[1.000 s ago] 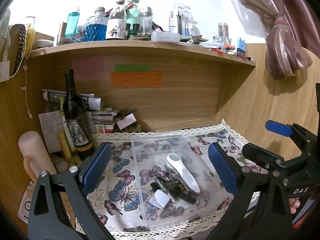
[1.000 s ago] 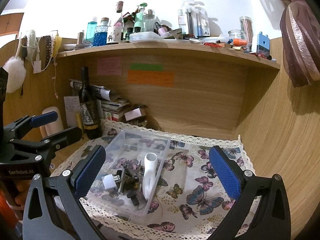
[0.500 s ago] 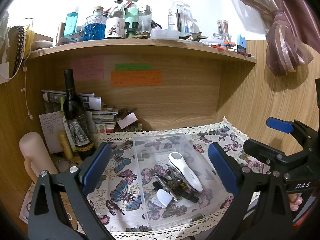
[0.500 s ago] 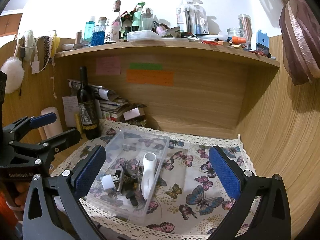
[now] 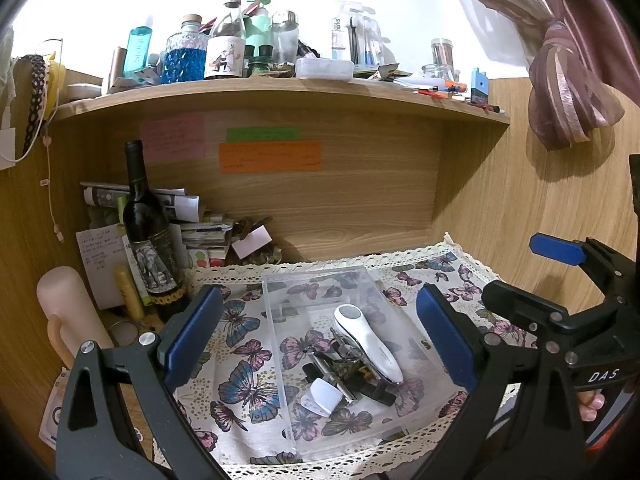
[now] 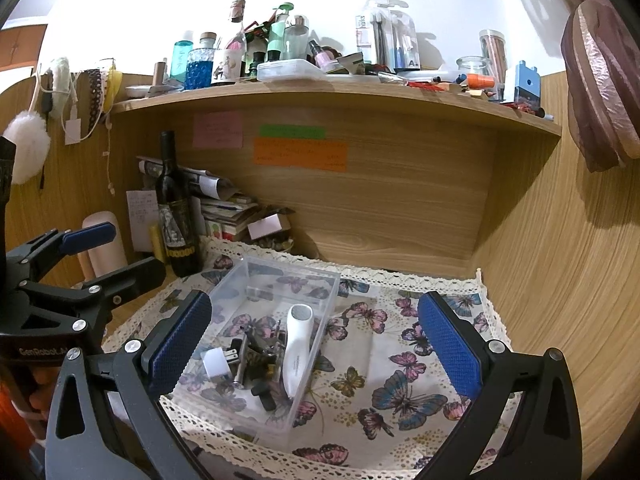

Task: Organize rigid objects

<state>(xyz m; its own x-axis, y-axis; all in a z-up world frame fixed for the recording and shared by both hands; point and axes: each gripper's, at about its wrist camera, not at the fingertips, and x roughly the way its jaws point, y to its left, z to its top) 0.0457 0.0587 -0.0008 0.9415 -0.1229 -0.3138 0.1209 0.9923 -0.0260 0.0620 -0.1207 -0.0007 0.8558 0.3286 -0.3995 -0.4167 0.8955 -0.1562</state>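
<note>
A clear plastic box point(image 5: 280, 312) point(image 6: 324, 280) stands on the butterfly-print cloth point(image 5: 236, 320) point(image 6: 400, 360). In it lie a white handheld device point(image 5: 366, 342) point(image 6: 296, 344), a white plug adapter point(image 5: 322, 396) point(image 6: 216, 362) and several small dark metal and plastic parts point(image 5: 344, 368) point(image 6: 256, 350). My left gripper point(image 5: 320, 340) is open and empty, held above and before the box. My right gripper point(image 6: 316, 344) is open and empty, to the right of it. Each gripper shows in the other's view: right point(image 5: 560, 280), left point(image 6: 88, 264).
A dark wine bottle point(image 5: 150, 236) point(image 6: 176, 216) stands at the back left beside stacked papers point(image 5: 200, 228) and a pink cylinder point(image 5: 68, 312). A wooden shelf point(image 5: 280, 92) crowded with bottles runs overhead. Wooden walls close the back and right. A curtain point(image 5: 568, 92) hangs upper right.
Both grippers have drifted slightly; the box sits a little farther right and lower in the left view. Nothing was gripped or released.
</note>
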